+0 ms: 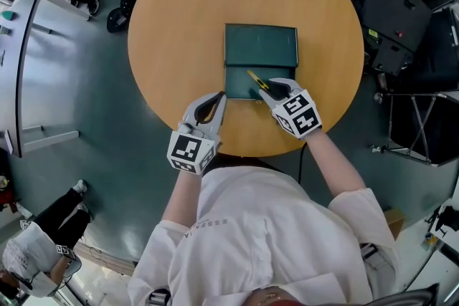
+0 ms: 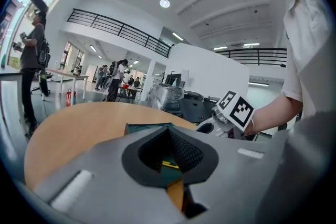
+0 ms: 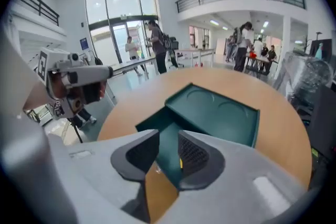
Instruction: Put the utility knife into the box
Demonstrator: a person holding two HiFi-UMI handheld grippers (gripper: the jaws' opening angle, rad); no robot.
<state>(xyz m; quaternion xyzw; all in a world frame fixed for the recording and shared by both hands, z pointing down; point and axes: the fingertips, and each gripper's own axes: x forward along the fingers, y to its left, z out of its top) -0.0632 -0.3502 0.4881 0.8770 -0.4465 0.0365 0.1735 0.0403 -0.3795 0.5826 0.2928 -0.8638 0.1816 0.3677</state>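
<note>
Round wooden bench (image 1: 179,25) bears the green box (image 1: 260,46) with the utility knife (image 1: 256,78) inside, right tongs (image 1: 269,88) released above it, left tongs (image 1: 221,98) clenched empty, so only withdrawing seems left.

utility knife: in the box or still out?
In. The yellow knife lies on the floor of the open green box; the right gripper above it has its jaws apart, empty.

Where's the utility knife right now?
Head view: the knife lies in the box's near half at table centre, just beyond the open right tongs.
</note>
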